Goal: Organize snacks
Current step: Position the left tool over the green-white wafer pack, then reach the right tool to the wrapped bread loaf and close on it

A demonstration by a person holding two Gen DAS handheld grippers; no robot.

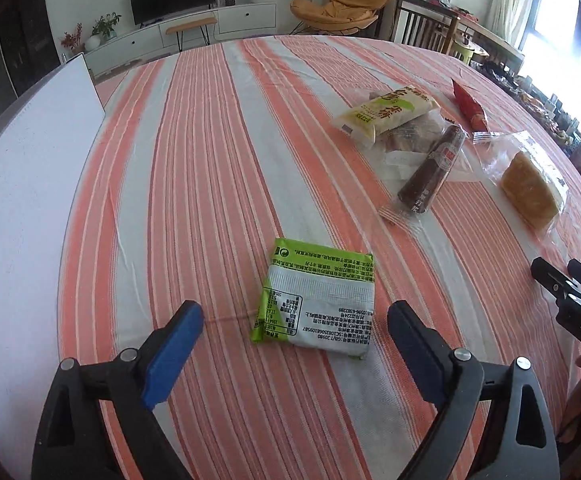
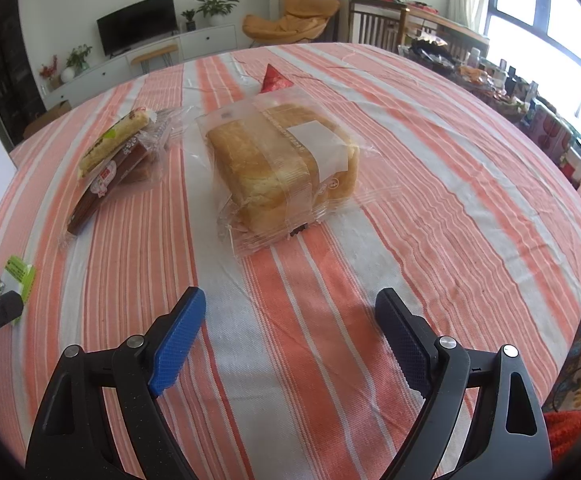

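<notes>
A green-and-silver snack packet [image 1: 317, 300] lies flat on the striped tablecloth, just ahead of my open, empty left gripper [image 1: 294, 316]. Farther right lie a pale yellow-green packet [image 1: 384, 114], a dark brown stick snack [image 1: 430, 170], a red cone packet [image 1: 468, 104] and wrapped bread [image 1: 530, 190]. In the right wrist view the wrapped bread [image 2: 282, 168] lies ahead of my open, empty right gripper [image 2: 290, 312], with the brown stick and yellow packet pile [image 2: 110, 164] to the left and the red cone packet [image 2: 275, 79] behind. The green packet [image 2: 16, 276] shows at the left edge.
A white board [image 1: 30, 184] covers the table's left side. The right gripper [image 1: 570, 292] shows at the left wrist view's right edge. Cluttered shelves [image 2: 546, 128] and a window line the right; a TV, plants and an orange chair [image 2: 290, 20] stand behind the table.
</notes>
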